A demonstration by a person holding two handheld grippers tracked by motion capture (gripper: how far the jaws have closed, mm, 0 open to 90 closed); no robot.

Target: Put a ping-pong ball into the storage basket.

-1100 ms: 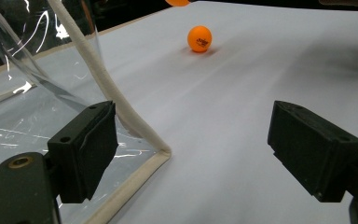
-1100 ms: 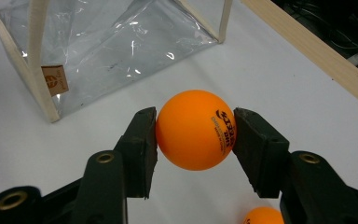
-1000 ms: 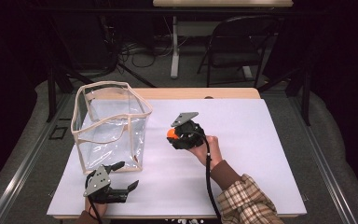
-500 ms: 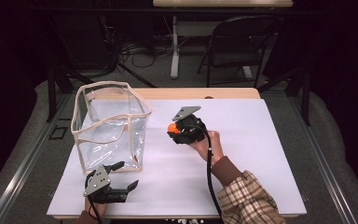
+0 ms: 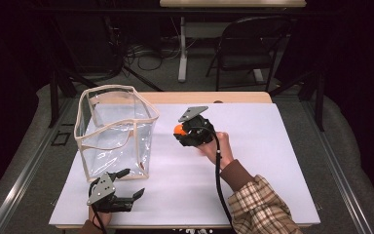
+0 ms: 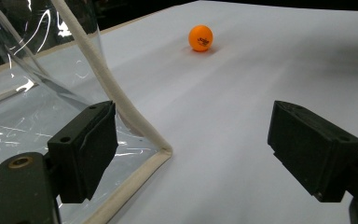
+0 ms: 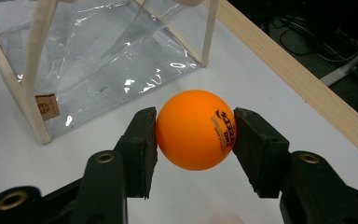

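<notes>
One small orange table-tennis ball (image 7: 195, 129), printed with dark lettering, sits clamped between the two black jaws of the right gripper (image 7: 195, 133), the pads pressing on its opposite sides at about mid-height. In the high view the ball (image 5: 178, 129) is held just above the white table sheet (image 5: 272, 161), a little apart from the clear plastic bag with cream fabric trim (image 5: 114, 129), which stands upright and open-topped at the left. Judged by its look, the ball is very light, hollow, smooth and rigid; it would likely slip or pop out of an off-centre grip, so hold across its widest part is advisable. Left gripper (image 6: 193, 154) rests near the bag's bottom corner with jaws wide apart, gripping nothing. Count: one ball, one bag, two grippers, one table.
</notes>
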